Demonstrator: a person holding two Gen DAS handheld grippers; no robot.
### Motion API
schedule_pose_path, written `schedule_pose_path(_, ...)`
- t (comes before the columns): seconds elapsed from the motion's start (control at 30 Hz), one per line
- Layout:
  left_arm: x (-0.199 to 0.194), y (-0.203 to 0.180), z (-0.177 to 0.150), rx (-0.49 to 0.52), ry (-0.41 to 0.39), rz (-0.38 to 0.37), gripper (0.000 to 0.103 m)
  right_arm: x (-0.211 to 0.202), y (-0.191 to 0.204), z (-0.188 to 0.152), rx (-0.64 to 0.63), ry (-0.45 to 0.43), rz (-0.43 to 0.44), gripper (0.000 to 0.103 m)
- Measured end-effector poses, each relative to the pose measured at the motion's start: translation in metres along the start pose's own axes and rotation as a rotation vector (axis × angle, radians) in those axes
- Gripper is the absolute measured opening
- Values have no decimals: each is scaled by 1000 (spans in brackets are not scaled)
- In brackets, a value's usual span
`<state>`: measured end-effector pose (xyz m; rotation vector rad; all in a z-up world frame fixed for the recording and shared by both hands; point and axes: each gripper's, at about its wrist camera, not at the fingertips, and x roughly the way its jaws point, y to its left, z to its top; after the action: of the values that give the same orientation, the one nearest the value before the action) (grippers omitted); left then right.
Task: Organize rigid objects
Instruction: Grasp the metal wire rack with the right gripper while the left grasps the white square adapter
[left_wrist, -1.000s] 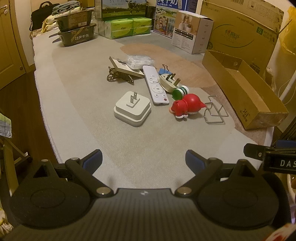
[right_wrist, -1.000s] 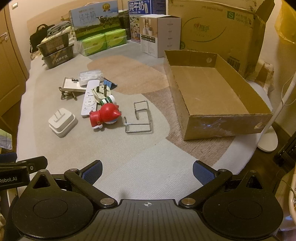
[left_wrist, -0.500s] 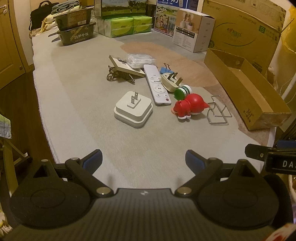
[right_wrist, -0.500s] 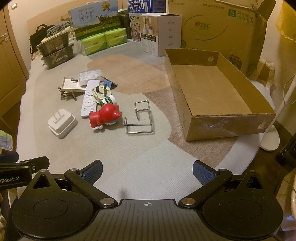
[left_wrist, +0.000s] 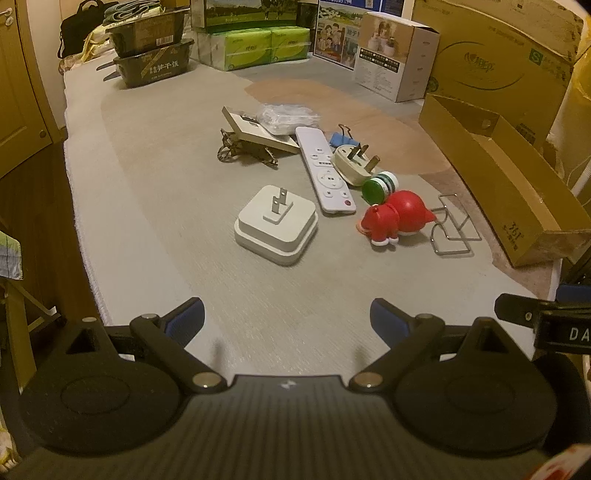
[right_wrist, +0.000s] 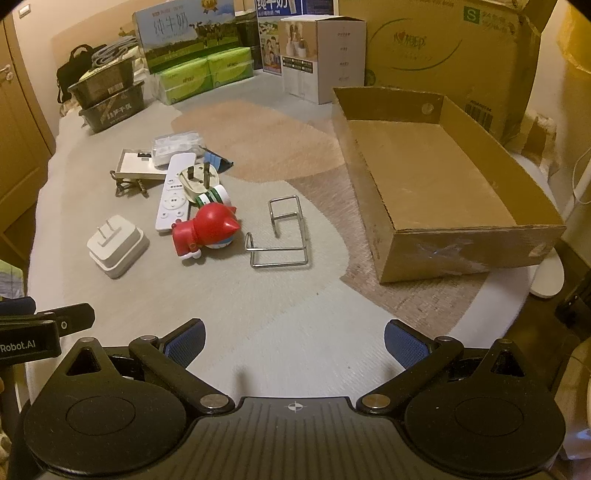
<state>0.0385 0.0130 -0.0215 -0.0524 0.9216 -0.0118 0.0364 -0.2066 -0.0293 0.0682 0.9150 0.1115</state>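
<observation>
A cluster of small objects lies on the grey mat. Nearest is a white square plug adapter, prongs up. Beside it lie a white remote, a cream plug, a green-capped bottle, a red toy figure and a wire rack. An empty cardboard tray stands to the right. My left gripper is open, short of the adapter. My right gripper is open over bare mat.
Behind the cluster lie a flat tan box, a plastic bag and a blue clip. Boxes and green tissue packs line the back. A large carton stands behind the tray. The mat's left edge drops to wood floor.
The left wrist view has crept forward and slightly right, so the objects appear a little nearer. The right wrist view is nearly the same. Both grippers stay open.
</observation>
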Motion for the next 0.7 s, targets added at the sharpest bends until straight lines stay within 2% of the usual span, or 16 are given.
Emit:
schedule_pose_path(0.4,20,6,10,10,12,-5,93,16,-1,8,-1,7,8,103)
schedule_pose_path(0.7,48,12,28,59,-4,6,88,34,6,19,-32,-33,52,103)
